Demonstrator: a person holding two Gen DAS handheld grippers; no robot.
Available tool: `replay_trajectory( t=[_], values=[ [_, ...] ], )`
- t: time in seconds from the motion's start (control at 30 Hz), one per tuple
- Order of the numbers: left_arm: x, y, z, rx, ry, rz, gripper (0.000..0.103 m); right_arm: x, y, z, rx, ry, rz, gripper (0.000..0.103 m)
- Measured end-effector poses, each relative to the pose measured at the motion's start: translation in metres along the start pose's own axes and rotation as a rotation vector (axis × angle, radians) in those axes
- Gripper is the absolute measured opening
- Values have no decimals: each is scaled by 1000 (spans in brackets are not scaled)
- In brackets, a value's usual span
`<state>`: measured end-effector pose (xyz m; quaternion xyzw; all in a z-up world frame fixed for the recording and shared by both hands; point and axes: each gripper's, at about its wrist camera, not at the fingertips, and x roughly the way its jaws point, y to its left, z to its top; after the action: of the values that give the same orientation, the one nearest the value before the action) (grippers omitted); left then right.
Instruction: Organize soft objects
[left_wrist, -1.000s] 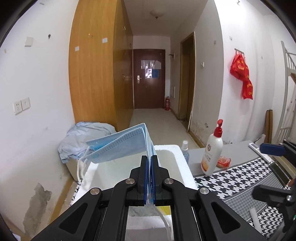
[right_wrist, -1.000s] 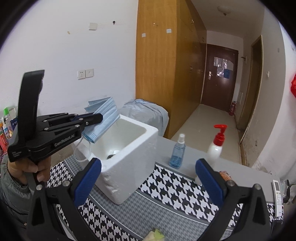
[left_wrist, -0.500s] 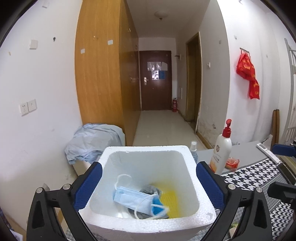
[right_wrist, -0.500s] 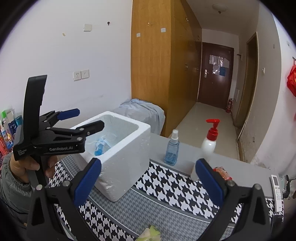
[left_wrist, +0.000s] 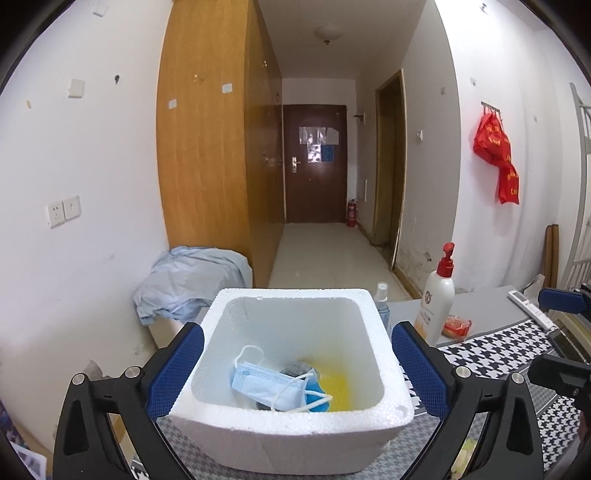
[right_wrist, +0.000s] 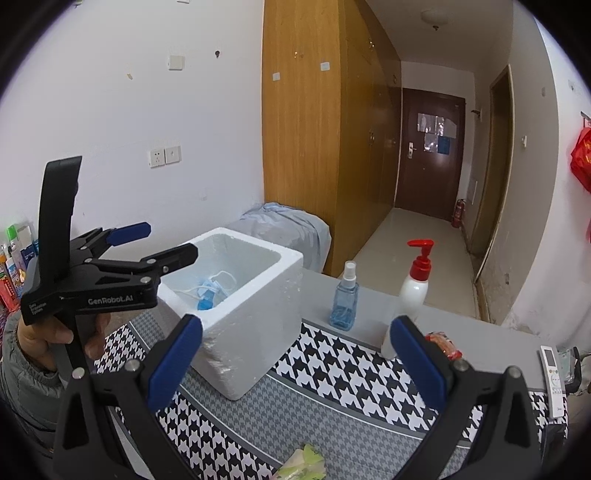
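our blue face mask (left_wrist: 271, 386) now lies at the bottom of the white foam box (left_wrist: 295, 439), on a yellow item and a dark one. a moment ago our left gripper (left_wrist: 295, 365) pinched it above the box; its fingers have just sprung wide and hold nothing. our right gripper (right_wrist: 295, 354) waits released over the houndstooth tabletop (right_wrist: 332, 369), a green-white soft piece (right_wrist: 306, 459) just below it, likely next.

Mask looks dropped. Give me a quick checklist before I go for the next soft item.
1. Face mask inside foam box: ok.
2. Left tongs open, nothing between them: ok.
3. Right tongs open and empty: ok.
4. Next item, green-white soft thing on the houndstooth mat: only partly in view, cannot tell what it is.
5. Spray bottle and pump bottle upright, apart from the box: ok.
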<state>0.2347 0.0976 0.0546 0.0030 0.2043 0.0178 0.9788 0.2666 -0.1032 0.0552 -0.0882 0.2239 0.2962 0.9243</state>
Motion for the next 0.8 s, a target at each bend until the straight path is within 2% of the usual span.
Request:
replay_trajectory(
  t=[0.37,0.8],
  values=[
    [-32,-4,-5,9,-20,-8,102,-22,7,0,0,-25,-2,103],
    [-79,-6,-12,-8,-57,-42,102,-54,19,-5,20,-52,-51,103]
  ],
)
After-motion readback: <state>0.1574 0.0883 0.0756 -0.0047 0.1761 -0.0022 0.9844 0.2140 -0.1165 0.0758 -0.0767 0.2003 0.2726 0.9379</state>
